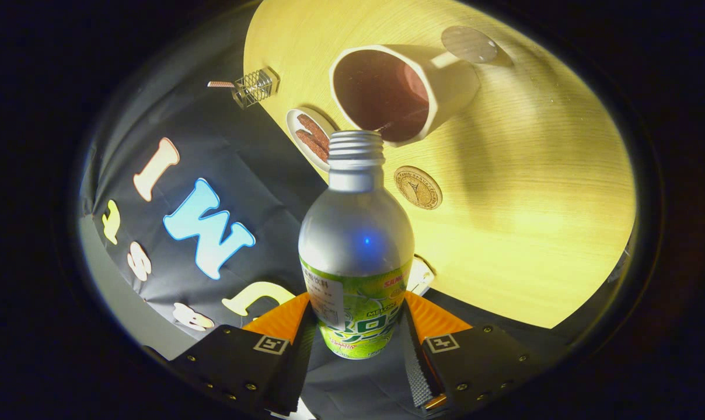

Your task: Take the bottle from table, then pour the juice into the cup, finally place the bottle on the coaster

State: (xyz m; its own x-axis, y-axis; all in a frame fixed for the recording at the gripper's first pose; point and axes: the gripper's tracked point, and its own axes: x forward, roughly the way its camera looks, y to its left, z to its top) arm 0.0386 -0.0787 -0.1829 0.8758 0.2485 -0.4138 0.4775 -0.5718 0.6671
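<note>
A silver bottle (356,233) with a green label and an open threaded neck sits between my gripper's (356,326) two fingers, which press on its lower body from both sides. The whole view is rolled, so the bottle is tilted with its mouth toward a white cup (446,87) with a dark inside, just beyond the neck. No liquid stream shows between mouth and cup. A round brown coaster (418,187) lies on the light wooden table (533,204), right beside the bottle's neck and nearer than the cup.
A small white dish with brown pieces (310,139) sits beside the cup near the table edge. A wire-mesh holder (253,87) stands at the table corner. A round grey disc (469,44) lies beyond the cup.
</note>
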